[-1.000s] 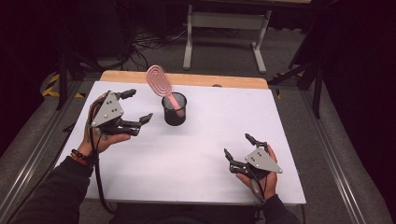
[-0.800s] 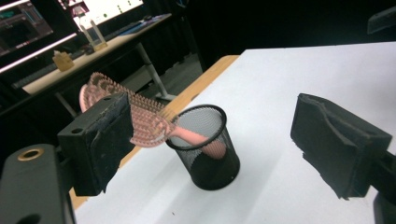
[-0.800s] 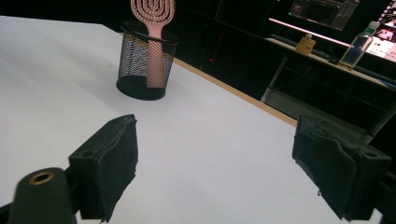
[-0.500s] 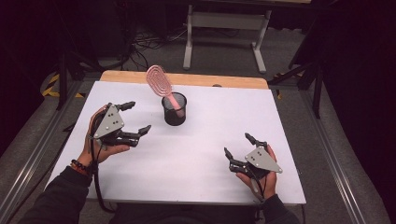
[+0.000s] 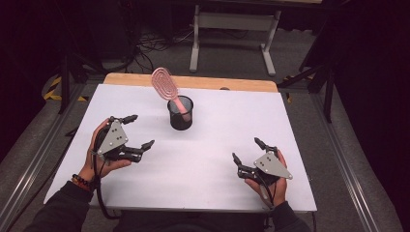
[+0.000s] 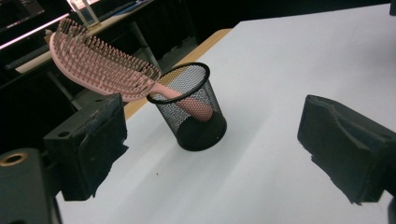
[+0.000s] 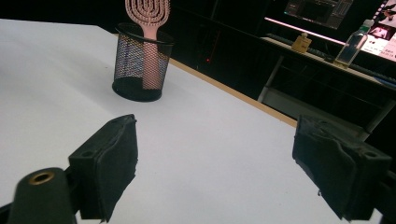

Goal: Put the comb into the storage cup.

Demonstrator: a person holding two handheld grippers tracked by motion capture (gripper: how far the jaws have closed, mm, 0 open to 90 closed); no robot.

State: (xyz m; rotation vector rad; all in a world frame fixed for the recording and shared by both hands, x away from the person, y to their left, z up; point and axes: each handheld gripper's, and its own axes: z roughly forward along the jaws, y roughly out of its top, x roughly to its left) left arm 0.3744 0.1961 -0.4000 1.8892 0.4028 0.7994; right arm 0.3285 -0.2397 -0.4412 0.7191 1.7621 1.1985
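A pink hairbrush [image 5: 164, 84] stands handle-down in a black mesh cup [image 5: 180, 113] at the back middle of the white table [image 5: 208, 159], its bristle head leaning out to the left. My left gripper [image 5: 140, 130] is held low at the cup's near left, open, with nothing between its jaws, which have just been opening wider. The left gripper view looks between the pads [image 6: 93, 140] at the cup [image 6: 196, 112] and the brush [image 6: 98, 65]. My right gripper [image 5: 245, 149] rests open and empty at the near right. Its view shows the cup [image 7: 140, 65] and the brush [image 7: 145, 14] far off.
A wooden strip [image 5: 193, 81] runs along the table's far edge. Beyond it stand a grey metal frame [image 5: 232, 29] and cables on the floor. Dark shelves with bottles [image 7: 355, 46] show in the right gripper view.
My left hand has sunk toward the table and drawn a little toward the near edge, away from the cup. The right hand, the cup and the brush have stayed put.
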